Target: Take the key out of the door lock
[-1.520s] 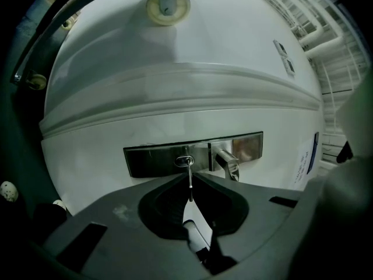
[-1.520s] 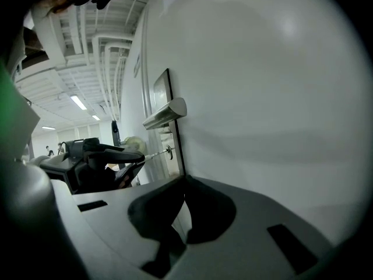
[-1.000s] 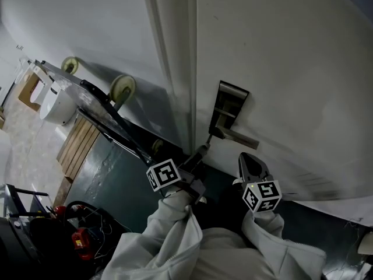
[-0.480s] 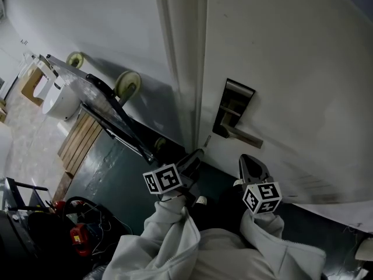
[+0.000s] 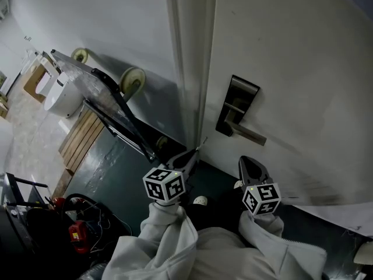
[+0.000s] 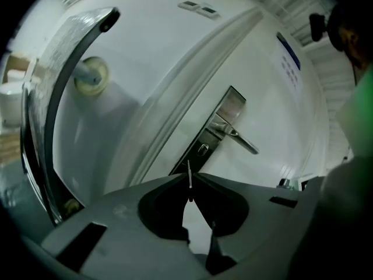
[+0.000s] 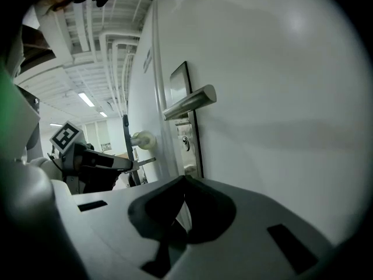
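On the white door (image 5: 291,51) sits a dark metal lock plate (image 5: 236,105) with a lever handle (image 5: 249,135). My left gripper (image 5: 194,152) hovers below and left of the plate, shut on a thin silver key (image 5: 201,141) that is clear of the lock. In the left gripper view the key blade (image 6: 189,175) stands upright between the closed tips, pointing at the bare keyhole (image 6: 202,149). My right gripper (image 5: 245,158) hangs just under the handle, shut and holding nothing. From the right gripper view I see the keyhole (image 7: 185,143), the handle (image 7: 190,103) and the left gripper (image 7: 99,162) with the key (image 7: 145,161).
A hand truck (image 5: 113,107) with pale wheels (image 5: 133,80) leans against the wall left of the door frame (image 5: 189,69). Wooden slats (image 5: 81,139), a white bucket (image 5: 61,98) and a red tool (image 5: 77,233) lie on the dark floor at the left.
The left gripper has drawn back down and left from the lock plate, and the key it grips has come out of the keyhole. The right gripper has stayed put.
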